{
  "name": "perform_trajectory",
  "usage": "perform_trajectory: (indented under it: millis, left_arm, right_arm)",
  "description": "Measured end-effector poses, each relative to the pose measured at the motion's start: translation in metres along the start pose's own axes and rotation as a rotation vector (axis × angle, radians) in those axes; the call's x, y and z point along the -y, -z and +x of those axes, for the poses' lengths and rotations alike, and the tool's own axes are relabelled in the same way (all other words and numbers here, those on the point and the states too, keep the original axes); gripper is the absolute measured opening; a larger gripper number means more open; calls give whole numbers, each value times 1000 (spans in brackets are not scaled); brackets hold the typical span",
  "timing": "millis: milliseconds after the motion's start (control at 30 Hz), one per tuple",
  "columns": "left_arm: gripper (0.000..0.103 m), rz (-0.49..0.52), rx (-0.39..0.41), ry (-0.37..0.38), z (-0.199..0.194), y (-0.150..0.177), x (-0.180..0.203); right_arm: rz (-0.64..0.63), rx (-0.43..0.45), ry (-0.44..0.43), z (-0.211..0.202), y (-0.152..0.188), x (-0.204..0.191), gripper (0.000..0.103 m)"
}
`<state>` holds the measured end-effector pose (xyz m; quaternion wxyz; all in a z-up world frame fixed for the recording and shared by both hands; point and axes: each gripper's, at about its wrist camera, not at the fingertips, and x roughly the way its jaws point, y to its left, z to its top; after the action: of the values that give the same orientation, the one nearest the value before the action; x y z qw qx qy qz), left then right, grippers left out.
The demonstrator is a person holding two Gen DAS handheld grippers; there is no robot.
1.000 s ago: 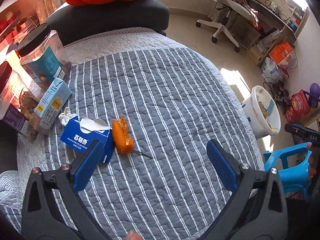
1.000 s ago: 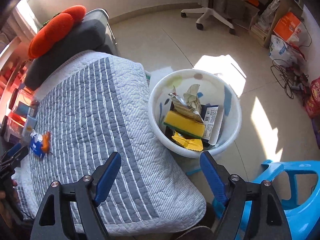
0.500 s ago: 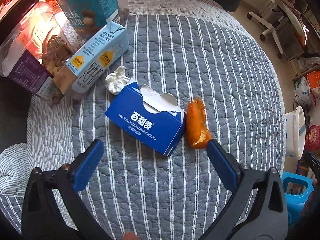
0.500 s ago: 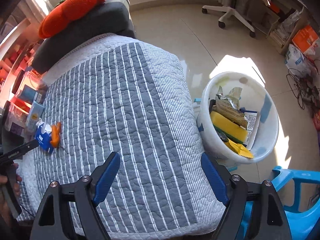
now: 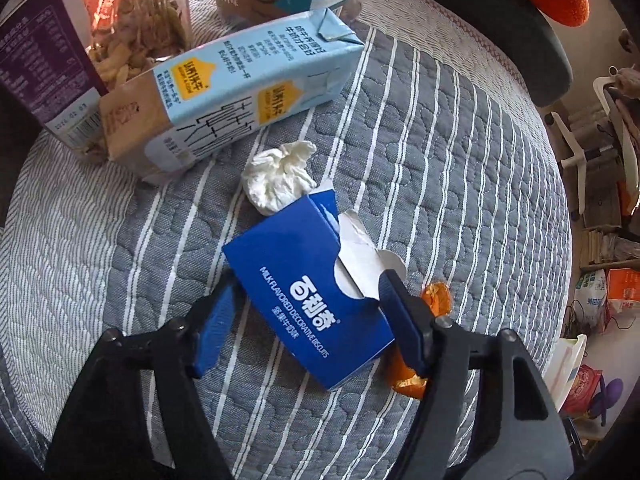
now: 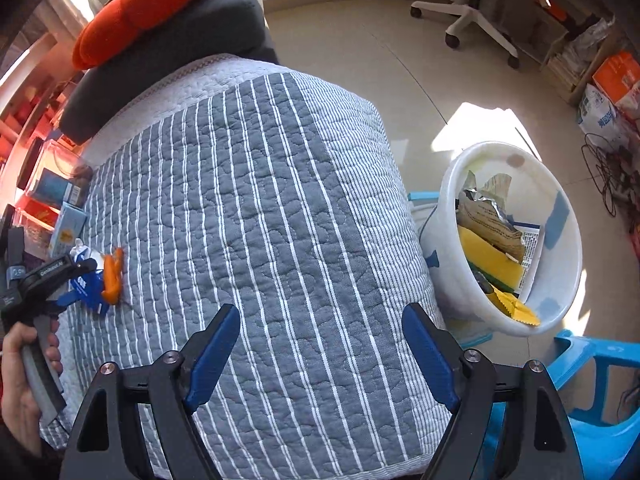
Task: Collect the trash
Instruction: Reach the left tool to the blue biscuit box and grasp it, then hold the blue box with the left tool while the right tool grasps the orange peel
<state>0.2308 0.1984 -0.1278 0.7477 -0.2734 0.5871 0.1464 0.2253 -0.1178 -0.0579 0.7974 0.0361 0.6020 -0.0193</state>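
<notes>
A torn blue biscuit box (image 5: 308, 300) lies on the striped quilt. My left gripper (image 5: 310, 320) has one finger on each side of it; the fingers look to touch its sides. An orange peel (image 5: 436, 296) lies just right of the box, partly hidden behind the right finger. A crumpled white tissue (image 5: 278, 182) lies just beyond the box. In the right wrist view, the box (image 6: 86, 286) and peel (image 6: 112, 270) are far left with the left gripper on them. My right gripper (image 6: 320, 352) is open and empty above the quilt's near edge. The white trash bin (image 6: 560, 240) stands on the floor at right.
A light-blue milk carton (image 5: 240, 92) and clear snack jars (image 5: 132, 36) lie behind the tissue. A dark cushion with an orange plush (image 6: 148, 12) is at the far end. A blue plastic stool (image 6: 600, 392) and an office chair (image 6: 480, 20) stand on the floor.
My left gripper has moved forward and down and narrowed around the blue box. The right wrist view has shifted left, so the bin now sits further right.
</notes>
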Motion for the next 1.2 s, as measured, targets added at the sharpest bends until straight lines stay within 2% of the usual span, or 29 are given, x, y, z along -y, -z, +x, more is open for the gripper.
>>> perform_trajectory:
  millis: [67,400,600,833,1033,1200]
  left_arm:
    - [48,26,1,20,-3,-3,3]
    - [46,170,-22,32,-21,-6,-2]
    - [46,270,13,13,-51,-1,-9]
    - [46,324,78,-31,-83,3,-44]
    - [46,407,41,-60,-84,16,-60]
    - [46,464,33,-96,-83,24,-58]
  right_arm:
    - [0,-3,-4,2,-1,-3,84]
    - [-46,-22,-19,19,-7,-44,84]
    - [-100,-39,-66,33,-5,-93,84]
    - [-217,-80,-97,58,8,-160,84]
    - [-239,-129,-158,77,18,-200,84]
    - [-254,-151,-185,87,26,-226,84]
